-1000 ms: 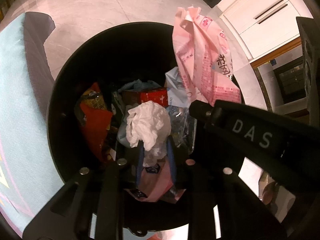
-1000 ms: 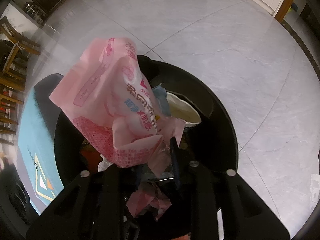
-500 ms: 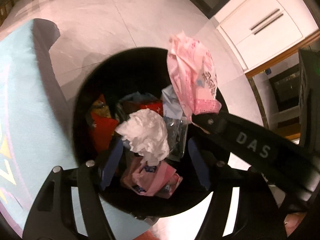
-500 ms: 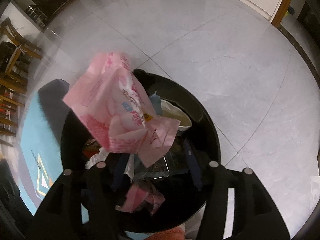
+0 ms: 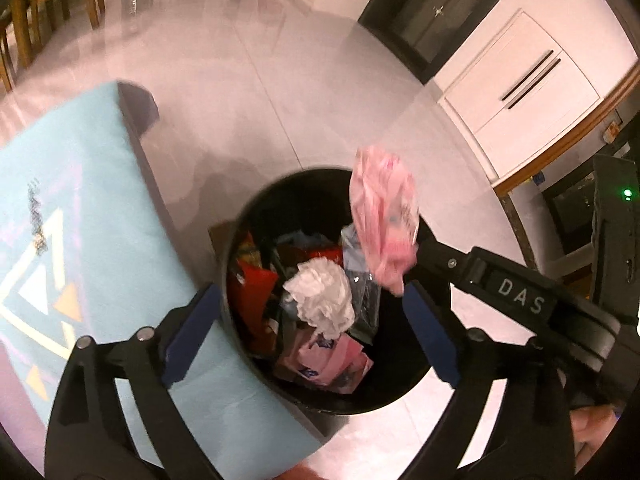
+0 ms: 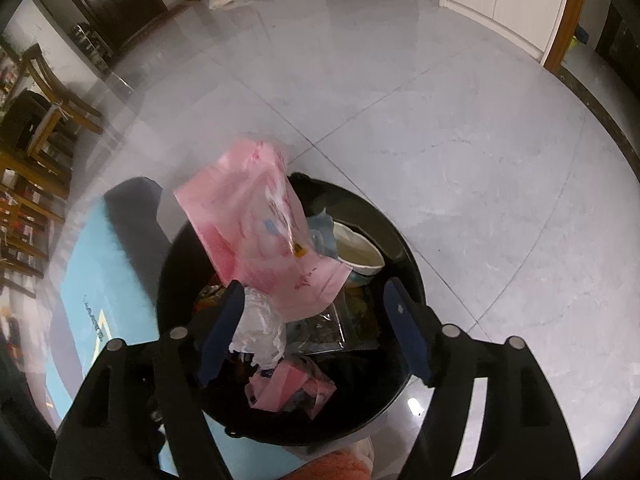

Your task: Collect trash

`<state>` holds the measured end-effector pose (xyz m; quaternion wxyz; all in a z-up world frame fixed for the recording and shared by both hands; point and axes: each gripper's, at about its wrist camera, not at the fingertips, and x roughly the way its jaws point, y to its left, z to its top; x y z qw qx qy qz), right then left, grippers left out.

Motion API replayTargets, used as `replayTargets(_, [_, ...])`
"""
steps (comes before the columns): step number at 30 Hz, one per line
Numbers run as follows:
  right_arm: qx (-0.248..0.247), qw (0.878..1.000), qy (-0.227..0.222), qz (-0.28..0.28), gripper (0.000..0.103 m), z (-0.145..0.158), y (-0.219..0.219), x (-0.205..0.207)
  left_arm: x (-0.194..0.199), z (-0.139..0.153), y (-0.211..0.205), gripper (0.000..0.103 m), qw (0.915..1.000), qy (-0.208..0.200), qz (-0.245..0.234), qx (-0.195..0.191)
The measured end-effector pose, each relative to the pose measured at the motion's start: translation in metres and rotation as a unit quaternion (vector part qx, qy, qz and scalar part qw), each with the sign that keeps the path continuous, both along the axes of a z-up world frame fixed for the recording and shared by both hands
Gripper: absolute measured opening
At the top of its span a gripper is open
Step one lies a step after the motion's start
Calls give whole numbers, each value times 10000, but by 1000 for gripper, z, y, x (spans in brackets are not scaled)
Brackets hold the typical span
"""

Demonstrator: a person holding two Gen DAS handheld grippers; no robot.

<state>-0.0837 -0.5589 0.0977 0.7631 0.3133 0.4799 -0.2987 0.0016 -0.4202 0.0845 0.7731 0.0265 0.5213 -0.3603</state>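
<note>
Both hand-held grippers point down into a round black trash bin point(image 5: 280, 384) that stands on a grey tiled floor point(image 6: 460, 152).

Left hand-held gripper point(image 5: 316, 320): the jaws stand wide and are opening. Nothing is pressed between the blue pads. A crumpled white tissue point(image 5: 322, 298) lies below the gap, on top of the trash in the bin, clear of both fingers.

Right hand-held gripper point(image 6: 316, 320): the jaws stand moderately wide and are opening. A pink plastic wrapper point(image 6: 260, 232) sits above and ahead of the gap, over the bin mouth, blurred. Its lower flap hangs between the two fingers; the pads do not press on it. Whether an edge brushes the left finger cannot be told. In the left wrist view the same wrapper point(image 5: 384, 224) appears just beside the tip of the right hand-held gripper's black body, marked "DAS".

Bin contents: red packaging point(image 5: 256, 292) on the left side, a clear plastic bag point(image 6: 320, 328) near the middle, a smaller crumpled pink wrapper point(image 6: 288, 392) at the near side, and a white paper bowl point(image 6: 360, 252) against the far wall.

A light blue mat point(image 5: 80, 216) with a triangle pattern lies just beside the bin, at its left. White cabinet doors point(image 5: 528, 92) stand well apart from it across the floor.
</note>
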Motion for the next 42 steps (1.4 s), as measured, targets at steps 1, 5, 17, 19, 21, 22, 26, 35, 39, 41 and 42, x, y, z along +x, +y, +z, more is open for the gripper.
replayTargets(1, [-19,10000,-59,-3,74,4,0,-1,-3,7,3,96,9999,-128,19,-7])
replayTargets(5, [-73,9995,-299,-8,79,17,3,-9,-6,31,13,100,9987,-500,80,-102])
replayTargets(17, [-502,9914,-1177,-262,94,68,7,-43,-37,105,46,100,9855,-1620,279,-423])
replayTargets(19, [-561,9893,-1318,-284,95,76,9,-50,-44,114,50,100,9833,-1736,245,-480])
replayTargets(21, [-623,9875,-1421,-286,97,82,10,-55,-49,120,53,100,9822,-1789,241,-526])
replayTargets(22, [-663,9863,-1484,-287,97,85,11,-57,-52,123,55,100,9818,-1802,228,-552])
replayTargets(26, [-772,9832,-1633,-277,98,94,18,-61,-59,128,58,100,9812,-1834,185,-571])
replayTargets(35, [-875,9832,-1597,-125,98,97,28,-54,-63,128,62,100,9820,-1795,217,-545])
replayTargets(39, [-910,9842,-1521,-50,98,96,32,-49,-62,126,64,100,9829,-1745,251,-533])
replayTargets(41, [-906,9844,-1510,-12,98,95,33,-46,-61,125,65,100,9836,-1708,278,-514])
replayTargets(42, [-906,9845,-1504,-1,98,94,34,-46,-60,124,66,100,9840,-1682,282,-512])
